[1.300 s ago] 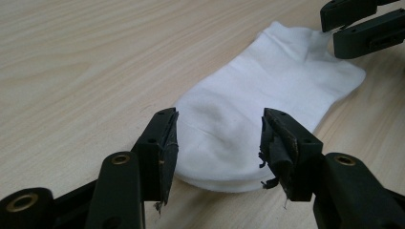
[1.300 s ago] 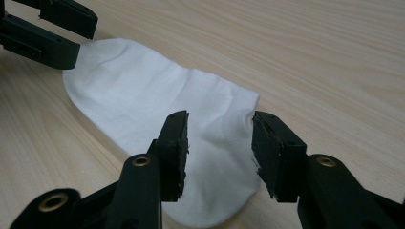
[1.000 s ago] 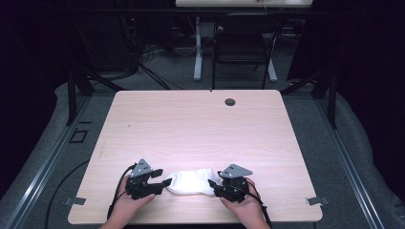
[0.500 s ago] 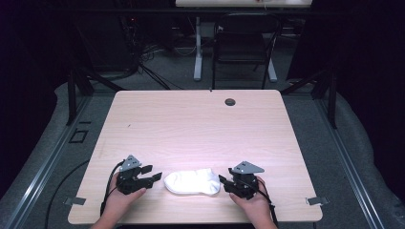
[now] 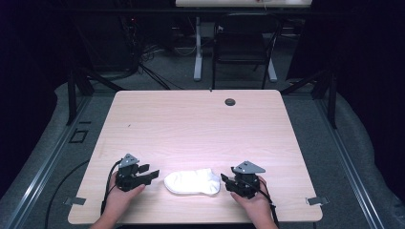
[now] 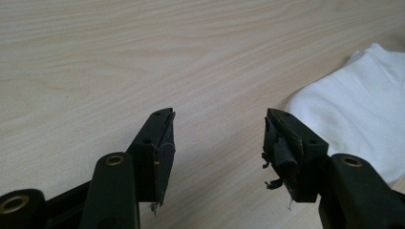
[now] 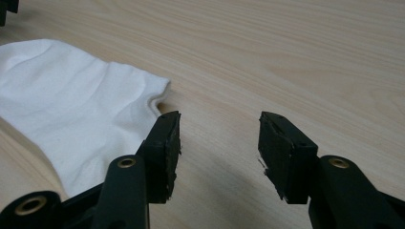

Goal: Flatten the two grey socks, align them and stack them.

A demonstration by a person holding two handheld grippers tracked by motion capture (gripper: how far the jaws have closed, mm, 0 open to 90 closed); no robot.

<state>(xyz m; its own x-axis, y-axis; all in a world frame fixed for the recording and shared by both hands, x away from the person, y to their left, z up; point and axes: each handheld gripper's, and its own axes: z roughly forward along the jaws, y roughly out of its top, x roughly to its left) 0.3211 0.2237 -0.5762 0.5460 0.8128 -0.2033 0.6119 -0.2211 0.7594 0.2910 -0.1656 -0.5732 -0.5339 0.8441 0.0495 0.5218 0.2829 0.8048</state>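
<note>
The table (image 5: 200, 129) is bearing a white sock (image 5: 192, 181) lying flat near your edge. You are keeping the left gripper (image 5: 152, 175) and right gripper (image 5: 223, 180) flanking it, jaws wide and empty, seemingly ready to pinch each end.

Left black two-jaw gripper (image 5: 149, 175) held low near the table's front edge in the person's left hand (image 5: 120, 196), jaws pointing right and slightly forward, spread apart with a clear gap and nothing between the 2 worn pads (image 6: 164, 152). Right black two-jaw gripper (image 5: 224, 180) gripped by the right hand (image 5: 253, 202), jaws aimed left toward its partner, likewise parted and gripping nothing. Grey three-cornered plate on top of each, black cable trailing back along each wrist. Both forearms entering from the bottom edge, well apart, roughly level with each other.
</note>
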